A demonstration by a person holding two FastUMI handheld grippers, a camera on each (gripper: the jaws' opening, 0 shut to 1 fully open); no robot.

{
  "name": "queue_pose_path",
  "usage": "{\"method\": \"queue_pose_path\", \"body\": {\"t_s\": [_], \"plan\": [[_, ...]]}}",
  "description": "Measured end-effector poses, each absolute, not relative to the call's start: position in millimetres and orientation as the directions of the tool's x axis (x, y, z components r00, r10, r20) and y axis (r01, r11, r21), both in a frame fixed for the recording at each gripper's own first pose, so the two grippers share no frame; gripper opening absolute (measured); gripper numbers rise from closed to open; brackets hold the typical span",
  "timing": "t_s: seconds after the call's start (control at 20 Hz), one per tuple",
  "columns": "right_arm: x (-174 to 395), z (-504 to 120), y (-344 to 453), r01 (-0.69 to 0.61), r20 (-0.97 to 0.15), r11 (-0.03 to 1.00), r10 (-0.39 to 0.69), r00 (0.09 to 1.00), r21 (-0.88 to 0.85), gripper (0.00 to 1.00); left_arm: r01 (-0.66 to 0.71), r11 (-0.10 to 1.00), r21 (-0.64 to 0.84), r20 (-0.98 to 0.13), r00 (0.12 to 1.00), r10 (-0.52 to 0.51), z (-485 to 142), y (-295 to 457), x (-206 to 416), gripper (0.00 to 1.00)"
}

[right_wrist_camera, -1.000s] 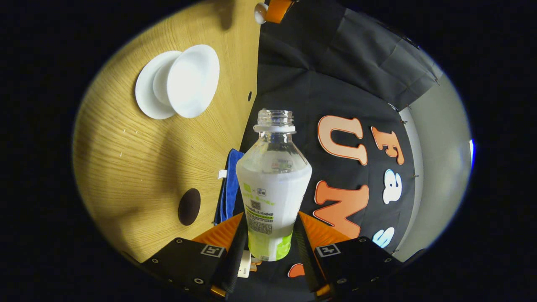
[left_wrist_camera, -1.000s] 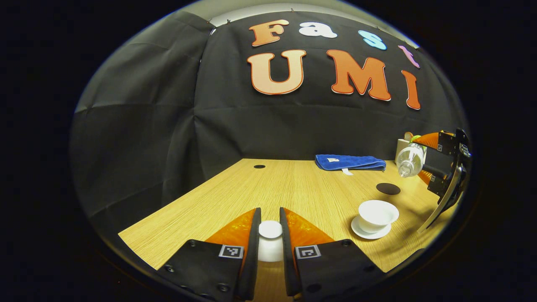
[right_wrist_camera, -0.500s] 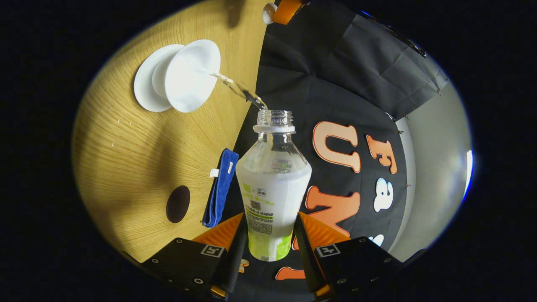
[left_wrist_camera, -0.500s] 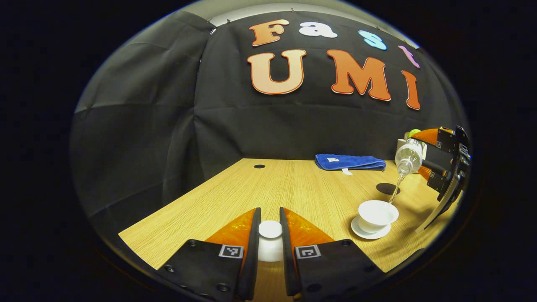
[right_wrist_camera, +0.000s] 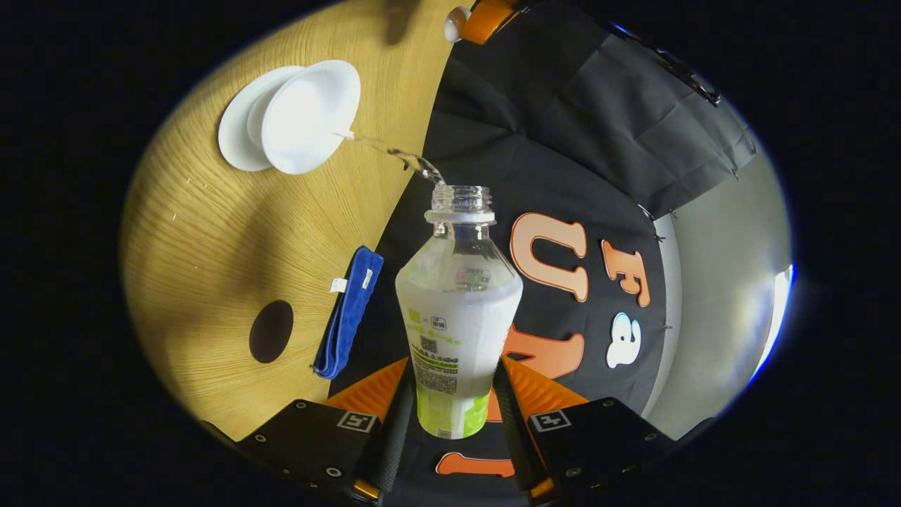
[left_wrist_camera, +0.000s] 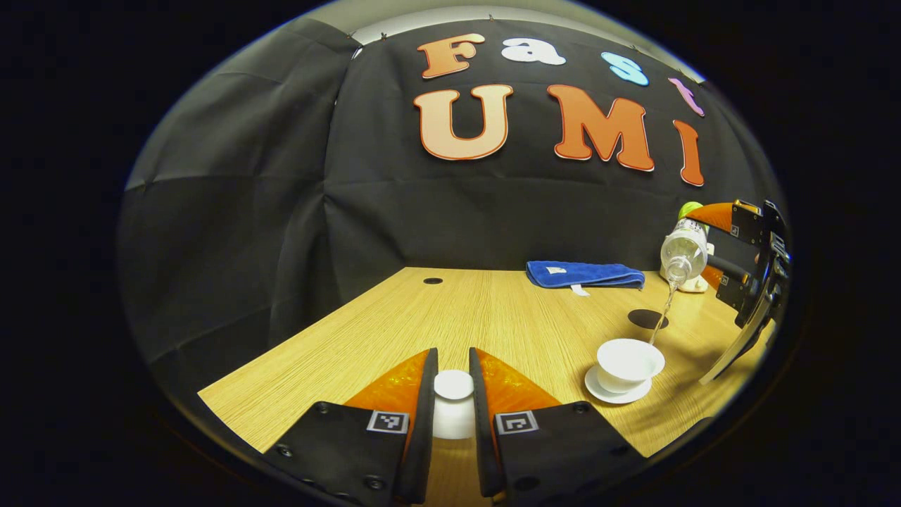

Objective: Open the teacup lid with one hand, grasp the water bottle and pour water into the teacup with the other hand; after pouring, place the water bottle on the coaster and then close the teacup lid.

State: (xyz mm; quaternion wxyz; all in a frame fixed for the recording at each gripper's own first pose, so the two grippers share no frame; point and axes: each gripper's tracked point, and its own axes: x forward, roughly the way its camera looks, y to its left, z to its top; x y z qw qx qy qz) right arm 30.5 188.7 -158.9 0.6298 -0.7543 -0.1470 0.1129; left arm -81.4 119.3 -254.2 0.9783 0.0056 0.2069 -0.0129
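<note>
left claw (left_wrist_camera: 451, 394) clamps lid (left_wrist_camera: 453, 386) | bottle (left_wrist_camera: 684, 251) pouring into teacup (left_wrist_camera: 628, 362)

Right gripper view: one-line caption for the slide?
Right gripper tips the uncapped water bottle, a thin stream arcing into the open teacup on its saucer.

Wood table (left_wrist_camera: 457, 317), w/ saucer (left_wrist_camera: 614, 394), blue towel (left_wrist_camera: 584, 274), dark coaster (left_wrist_camera: 647, 319)

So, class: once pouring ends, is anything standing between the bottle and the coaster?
Nothing visible does. The coaster lies bare on the table, beyond the teacup; the blue cloth lies farther back, apart from it.
</note>
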Motion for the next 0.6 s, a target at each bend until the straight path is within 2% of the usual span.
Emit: {"method": "queue_pose_path", "body": {"t_s": [0.1, 0.55, 0.6], "plan": [[29.9, -157.6, 190.0, 0.093, 0.023, -0.171, 0.372, 0.928, -0.981, 0.64, 0.027, 1.0, 0.004, -0.405, 0.914, -0.023, -253.4, 118.5, -81.4, 0.31], [30.4, -150.0, 194.2, 0.188, 0.08, -0.224, 0.42, 0.904, -0.956, 0.64, 0.029, 1.0, -0.001, -0.399, 0.917, -0.027, -249.1, 118.4, -82.6, 0.31], [29.6, -151.6, 193.8, 0.191, 0.079, -0.23, 0.422, 0.903, -0.954, 0.61, 0.031, 1.0, -0.002, -0.398, 0.917, -0.029, -248.9, 118.0, -82.7, 0.31]]}}
